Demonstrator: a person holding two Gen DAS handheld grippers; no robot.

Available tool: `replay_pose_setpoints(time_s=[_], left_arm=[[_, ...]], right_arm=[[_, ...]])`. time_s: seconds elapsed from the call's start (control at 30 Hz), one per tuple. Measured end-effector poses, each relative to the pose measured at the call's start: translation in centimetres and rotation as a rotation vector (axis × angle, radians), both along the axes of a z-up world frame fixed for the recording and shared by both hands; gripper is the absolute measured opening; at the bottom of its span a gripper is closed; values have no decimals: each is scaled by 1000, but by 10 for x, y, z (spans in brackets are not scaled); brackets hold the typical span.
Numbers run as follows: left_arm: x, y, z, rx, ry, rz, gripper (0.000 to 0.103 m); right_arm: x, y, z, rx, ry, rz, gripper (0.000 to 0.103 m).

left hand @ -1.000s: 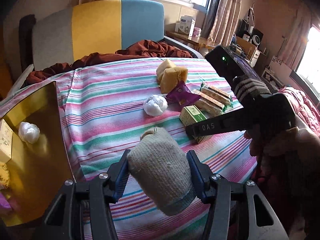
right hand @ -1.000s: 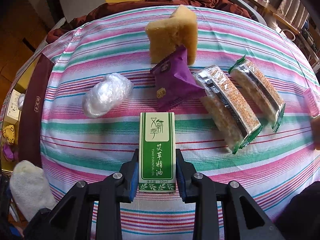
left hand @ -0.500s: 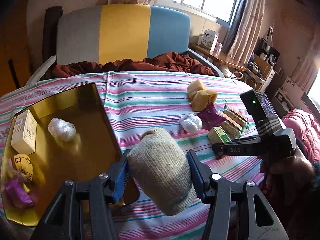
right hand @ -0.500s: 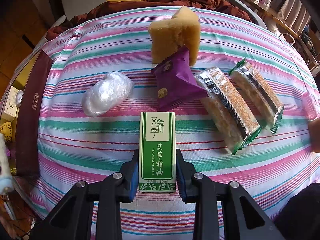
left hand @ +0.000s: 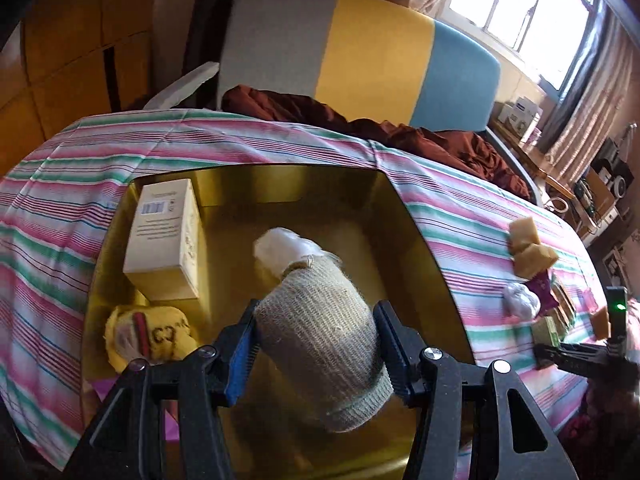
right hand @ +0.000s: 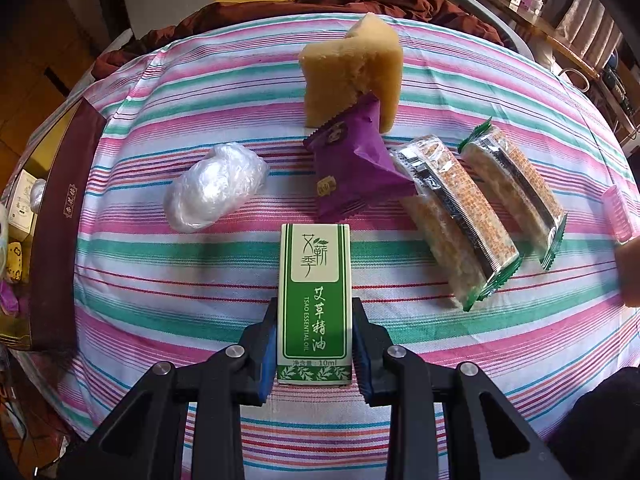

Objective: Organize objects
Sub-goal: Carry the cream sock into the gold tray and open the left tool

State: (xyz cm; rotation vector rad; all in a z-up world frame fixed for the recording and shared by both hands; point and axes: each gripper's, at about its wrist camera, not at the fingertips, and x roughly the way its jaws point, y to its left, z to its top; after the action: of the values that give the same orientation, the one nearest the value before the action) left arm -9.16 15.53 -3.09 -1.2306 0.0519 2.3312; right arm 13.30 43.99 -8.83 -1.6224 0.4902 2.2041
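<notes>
Sunlit room: grey-yellow-blue headboard [left hand: 360, 48], curtained window [left hand: 532, 12], striped bedsheet [right hand: 400, 320], wooden wardrobe [left hand: 68, 40].

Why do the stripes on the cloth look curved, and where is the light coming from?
Both views: fisheye lenses bow the striped cloth. Left wrist view: daylight from the window at upper right washes out; the gold tray shines; edges look soft. Right wrist view: sharper, with glare on the plastic-wrapped bundle.

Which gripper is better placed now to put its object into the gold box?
Left. The left gripper holds the knitted sock directly over the gold box. The right gripper grips the green carton on the striped cloth.
</notes>
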Motion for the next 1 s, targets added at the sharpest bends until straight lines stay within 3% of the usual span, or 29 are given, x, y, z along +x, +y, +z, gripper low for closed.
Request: replay_pose_setpoints(time_s=[0.17,0.63,0.8,1.0], left_arm=[[-45,-4,-11,-26,-35,58,57],[-105,17,-28,-147,21,91,60],[-98,11,-22,-138,49,104,62],[-54,-6,1,-85,126,114,62]], right_arm=[[-1,0,0,-1,0,0,31],[-6,-2,-2,14,0,12,31],[-13,-5,-4,22,-1,18,31],[-19,-6,-4,32,-3,25,31]])
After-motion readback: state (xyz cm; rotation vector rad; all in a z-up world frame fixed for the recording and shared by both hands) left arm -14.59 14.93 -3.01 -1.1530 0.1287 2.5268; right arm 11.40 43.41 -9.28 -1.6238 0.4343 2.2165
